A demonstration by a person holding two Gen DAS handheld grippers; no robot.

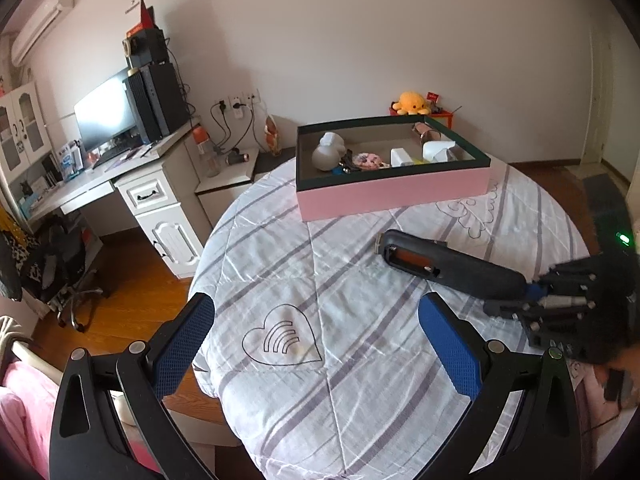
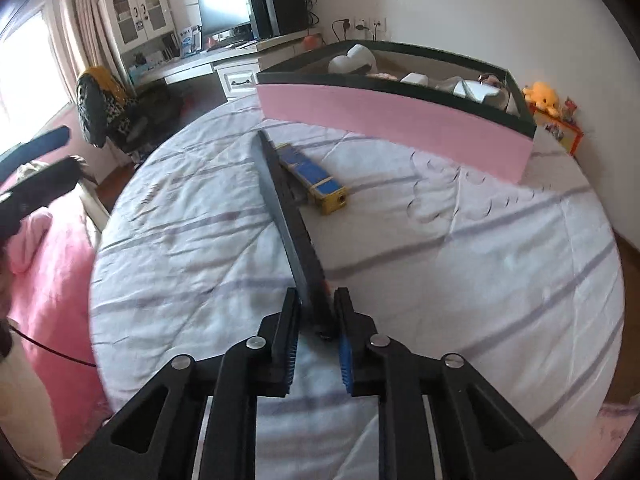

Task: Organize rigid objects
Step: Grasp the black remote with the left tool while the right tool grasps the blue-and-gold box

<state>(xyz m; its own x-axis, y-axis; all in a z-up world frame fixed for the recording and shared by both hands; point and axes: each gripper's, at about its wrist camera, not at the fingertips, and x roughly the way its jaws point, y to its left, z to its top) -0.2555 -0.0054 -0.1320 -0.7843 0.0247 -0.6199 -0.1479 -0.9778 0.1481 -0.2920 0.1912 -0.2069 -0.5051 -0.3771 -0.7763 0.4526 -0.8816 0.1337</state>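
Right wrist view: your right gripper (image 2: 316, 312) fingers pinch the long black tool (image 2: 286, 216) by one end; it may pivot and clip the pink box (image 2: 384, 120). Left gripper (image 1: 316, 324) fingers wide, empty.

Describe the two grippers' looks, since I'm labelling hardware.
Both match. The left gripper has black angular linkage arms with triangular cutouts, silver pivot bolts, and blue textured pads on its fingers. The right gripper has the same black frame, silver bolts and ridged blue pads. No sleeves or markings show.
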